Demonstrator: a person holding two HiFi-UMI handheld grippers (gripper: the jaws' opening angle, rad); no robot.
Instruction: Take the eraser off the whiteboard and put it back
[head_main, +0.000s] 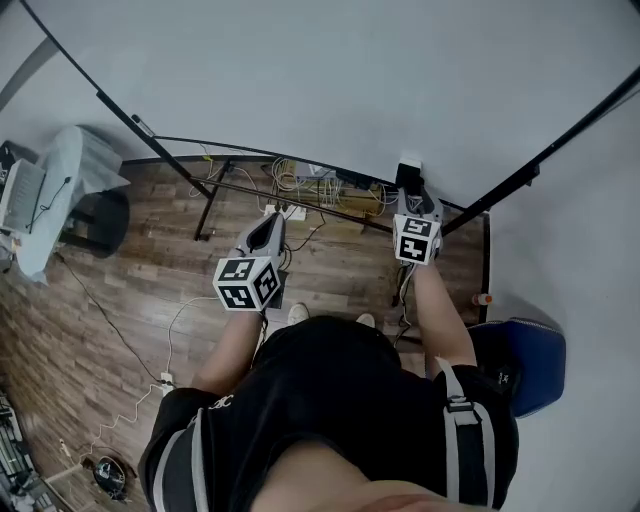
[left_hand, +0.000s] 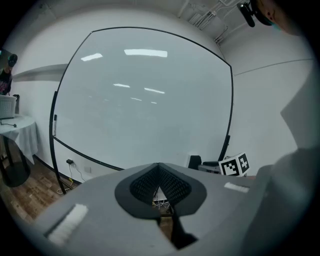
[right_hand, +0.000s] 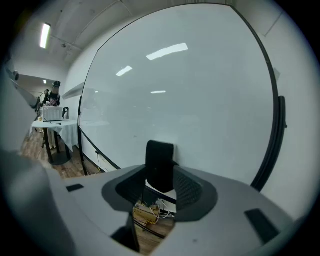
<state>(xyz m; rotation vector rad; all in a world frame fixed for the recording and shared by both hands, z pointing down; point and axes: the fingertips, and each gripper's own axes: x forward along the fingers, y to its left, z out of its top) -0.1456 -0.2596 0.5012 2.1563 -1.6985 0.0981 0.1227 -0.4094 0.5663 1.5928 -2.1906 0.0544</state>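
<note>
Holding two tools, one per hand, a person (head_main: 340, 420) faces one whiteboard (right_hand: 200, 100). Each tool bears one marker cube (head_main: 247, 283). The left hand-held gripper (left_hand: 159, 169) has its jaws pressed together with nothing in them and points at the board's lower part. The right hand-held gripper (right_hand: 161, 180) has its jaws spread, with the single black eraser (right_hand: 160, 161) standing upright between them. This eraser sits against the whiteboard, low down and toward its right side. Farther left stands one cloth-covered surface (right_hand: 56, 127).
</note>
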